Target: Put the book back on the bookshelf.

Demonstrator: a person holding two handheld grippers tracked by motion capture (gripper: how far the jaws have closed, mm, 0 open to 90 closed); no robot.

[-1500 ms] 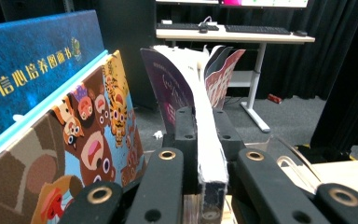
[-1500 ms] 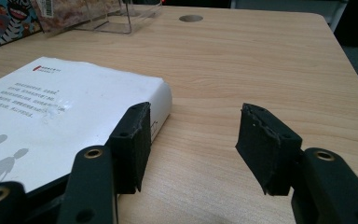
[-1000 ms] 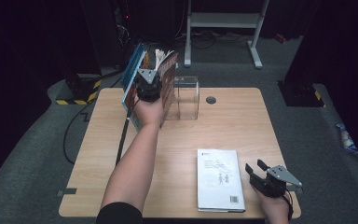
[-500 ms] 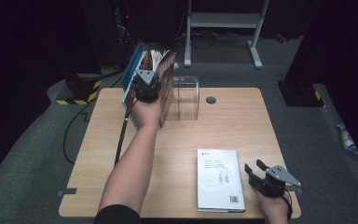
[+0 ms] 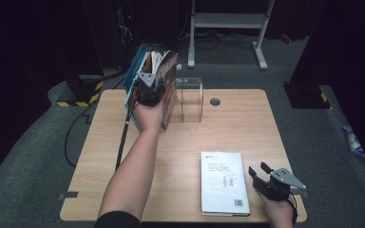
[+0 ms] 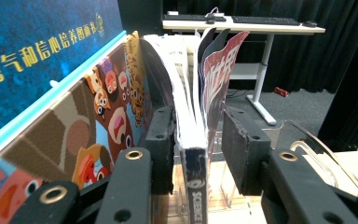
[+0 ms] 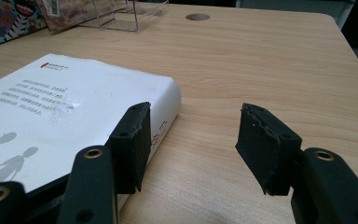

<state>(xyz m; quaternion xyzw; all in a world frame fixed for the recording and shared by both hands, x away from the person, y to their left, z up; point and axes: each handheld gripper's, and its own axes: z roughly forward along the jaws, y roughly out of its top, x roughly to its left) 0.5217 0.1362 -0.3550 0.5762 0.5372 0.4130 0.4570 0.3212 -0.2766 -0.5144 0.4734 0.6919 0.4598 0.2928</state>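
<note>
A wooden worktop [image 5: 228, 123] stands in a dark room with grey carpet.

At the upper left of the worktop, books stand in a row, leaning against a clear plastic stand [image 5: 190, 97]. One soft book with a dark spine [image 6: 195, 177] sits between the jaws of the left gripper [image 5: 148, 90]. In the left gripper view it is in the middle, and its pages fan out at the top. The jaws have just been opening. One jaw looks close against the book on the left, and the other stands a little away on the right, so the grip is let go. Next to this book are two more: one book with cartoon animals [image 6: 93, 126] and one big blue book [image 6: 37, 51] at the far left.

One white book [image 5: 224, 183] lies flat near the bottom of the high view. It has two small grey figures on its cover. The right gripper [image 5: 266, 176] rests just beside it, at the lower right. Its two jaws are apart with nothing between them. One jaw is right by the white book's corner.

One round hole [image 5: 215, 101] is in the worktop near the top.
</note>
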